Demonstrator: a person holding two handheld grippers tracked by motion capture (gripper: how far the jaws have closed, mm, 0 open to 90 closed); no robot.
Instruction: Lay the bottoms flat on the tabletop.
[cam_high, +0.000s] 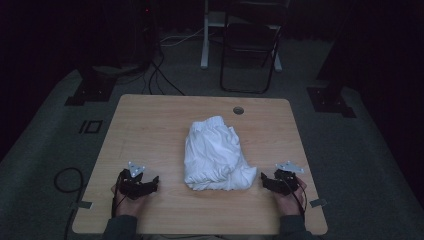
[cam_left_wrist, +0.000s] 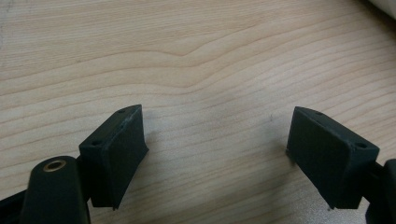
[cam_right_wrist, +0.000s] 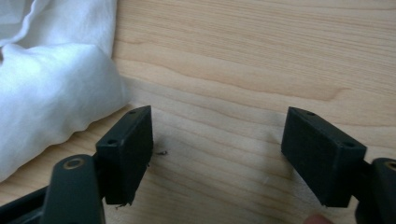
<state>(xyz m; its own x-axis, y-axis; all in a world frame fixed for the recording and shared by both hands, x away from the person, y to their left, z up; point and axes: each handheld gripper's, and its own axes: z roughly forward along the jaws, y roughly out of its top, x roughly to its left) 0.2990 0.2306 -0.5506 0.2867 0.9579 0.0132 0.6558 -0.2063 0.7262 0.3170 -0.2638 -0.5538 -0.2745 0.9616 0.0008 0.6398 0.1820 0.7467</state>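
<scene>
Cloth (cam_high: 216, 155), white, crumpled, mid-table (cam_high: 150, 130); at 10 o'clock of right gripper (cam_right_wrist: 217, 156), near its left jaw, apart. Left gripper (cam_left_wrist: 215, 156) well apart from cloth. Both jaws wide open, holding nothing, over bare wood

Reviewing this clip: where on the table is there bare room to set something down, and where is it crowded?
The table is bare left of the white cloth, from the far edge down to the left hand-held gripper, and along the far edge near the round hole. It is tightest between the cloth's near corner and the right hand-held gripper.
</scene>
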